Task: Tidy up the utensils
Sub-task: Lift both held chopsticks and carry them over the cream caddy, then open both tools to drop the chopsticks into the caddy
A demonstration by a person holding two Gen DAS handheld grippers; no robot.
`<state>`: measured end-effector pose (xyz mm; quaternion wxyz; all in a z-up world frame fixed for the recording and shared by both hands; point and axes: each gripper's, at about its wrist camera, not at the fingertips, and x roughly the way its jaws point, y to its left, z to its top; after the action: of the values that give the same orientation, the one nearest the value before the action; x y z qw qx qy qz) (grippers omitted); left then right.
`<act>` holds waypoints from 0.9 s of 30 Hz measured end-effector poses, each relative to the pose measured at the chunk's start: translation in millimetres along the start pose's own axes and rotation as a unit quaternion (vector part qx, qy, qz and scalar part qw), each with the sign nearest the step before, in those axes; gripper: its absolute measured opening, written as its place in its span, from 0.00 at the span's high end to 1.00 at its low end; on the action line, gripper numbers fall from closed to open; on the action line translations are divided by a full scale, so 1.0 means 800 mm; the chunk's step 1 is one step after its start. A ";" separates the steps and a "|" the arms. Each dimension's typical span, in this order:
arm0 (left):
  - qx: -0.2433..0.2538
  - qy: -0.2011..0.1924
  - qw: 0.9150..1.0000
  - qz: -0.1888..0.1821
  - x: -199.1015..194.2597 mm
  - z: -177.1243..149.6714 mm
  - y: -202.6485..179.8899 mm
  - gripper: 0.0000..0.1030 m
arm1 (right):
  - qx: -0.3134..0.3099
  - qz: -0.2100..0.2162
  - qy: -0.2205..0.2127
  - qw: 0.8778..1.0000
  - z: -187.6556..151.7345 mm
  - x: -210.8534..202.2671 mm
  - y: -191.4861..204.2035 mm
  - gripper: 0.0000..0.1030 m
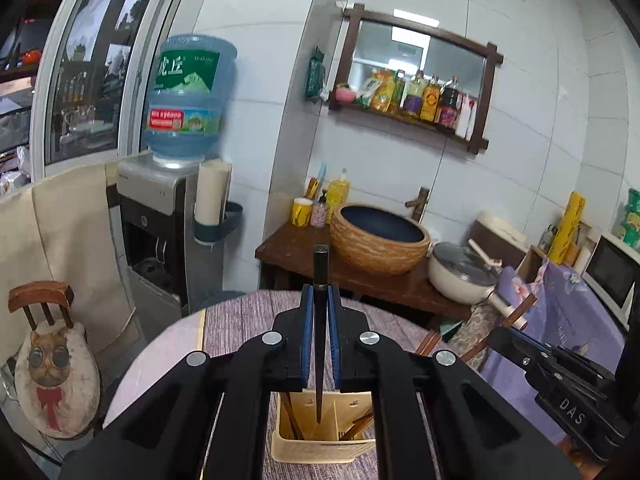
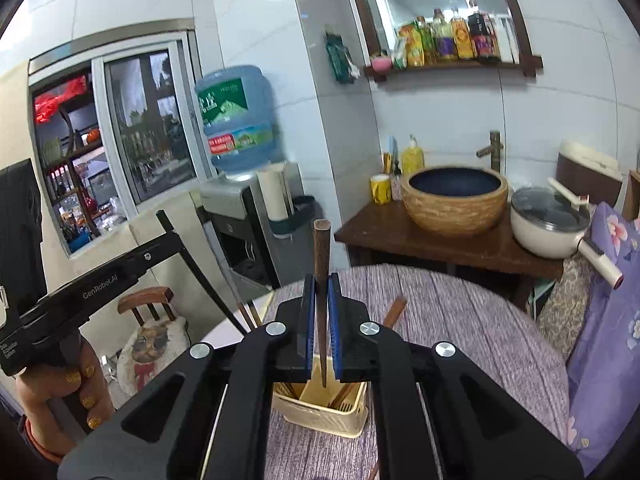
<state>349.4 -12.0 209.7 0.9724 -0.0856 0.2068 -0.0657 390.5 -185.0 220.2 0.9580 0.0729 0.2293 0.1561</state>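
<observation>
My left gripper point(image 1: 321, 300) is shut on a black chopstick point(image 1: 320, 280) held upright, its tip pointing down into the cream utensil holder point(image 1: 320, 446). My right gripper point(image 2: 321, 292) is shut on a brown chopstick point(image 2: 321, 256), its tip just above the same holder point(image 2: 320, 414). The holder stands on the round table with the purple cloth point(image 2: 460, 320) and has several brown chopsticks in it. The right gripper body shows at the right of the left wrist view point(image 1: 560, 376). The left gripper body shows at the left of the right wrist view point(image 2: 80, 292).
A loose brown chopstick point(image 2: 394, 312) lies on the cloth behind the holder. Beyond the table are a dark wooden counter point(image 2: 400, 236) with a wicker-sided basin point(image 2: 454, 198), a white pot point(image 2: 548, 220), a water dispenser point(image 1: 176, 208) and a small chair with a cat cushion point(image 1: 52, 360).
</observation>
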 end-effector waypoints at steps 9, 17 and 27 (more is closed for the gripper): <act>0.015 0.061 0.998 0.005 0.052 -0.073 0.002 0.92 | 0.022 0.001 0.057 0.998 -0.063 0.062 -0.021 0.93; 0.023 0.089 0.996 0.001 0.071 -0.105 0.006 0.89 | 0.029 -0.008 0.055 0.998 -0.094 0.080 -0.030 0.91; 0.022 0.054 0.998 -0.016 0.016 -0.132 0.009 0.38 | 0.029 -0.032 0.025 0.999 -0.132 0.041 -0.036 0.41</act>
<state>318.4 -22.1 108.6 0.9603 -0.0641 0.2560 -0.0906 377.4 -194.2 107.0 0.9539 0.0893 0.2598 0.1209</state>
